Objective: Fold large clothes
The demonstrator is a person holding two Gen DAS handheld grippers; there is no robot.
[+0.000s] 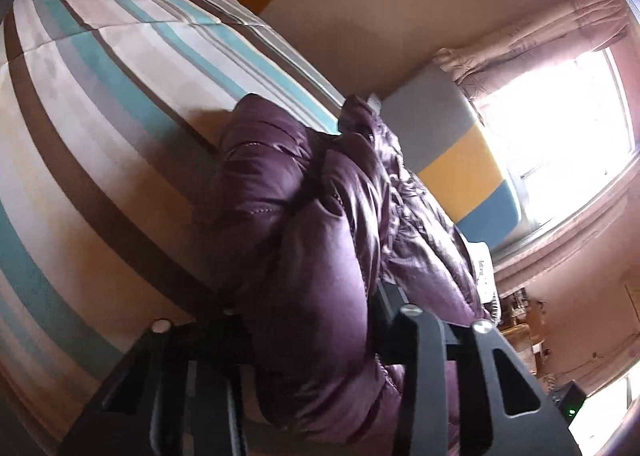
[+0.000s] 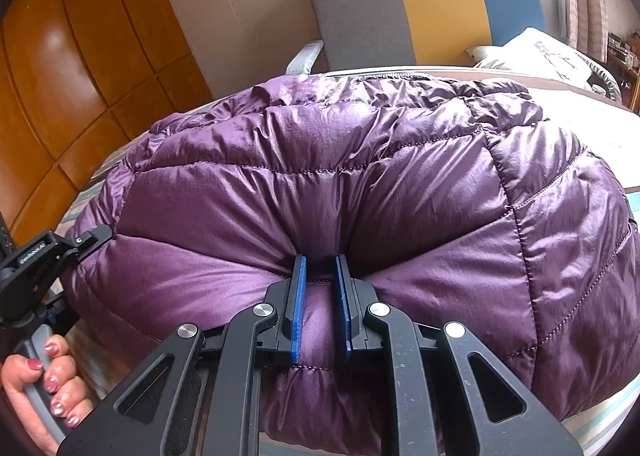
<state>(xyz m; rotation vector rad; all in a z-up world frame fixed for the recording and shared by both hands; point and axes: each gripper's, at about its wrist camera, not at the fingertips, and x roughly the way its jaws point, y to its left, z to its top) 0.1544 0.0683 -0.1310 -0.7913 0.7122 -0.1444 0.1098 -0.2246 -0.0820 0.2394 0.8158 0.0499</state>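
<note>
Purple puffer jacket (image 2: 352, 184): bunched on striped bed cover (image 1: 100, 96) | right gripper (image 2: 320, 304): blue pads pinching the jacket's near edge | left gripper (image 2: 90, 238): clamped on the jacket's left edge, fabric bulging between its arms | containers: none visible.

Small white lettering runs along the black body of the left gripper (image 2: 94, 237), too tiny to make out with confidence; nothing else carries readable text.
</note>
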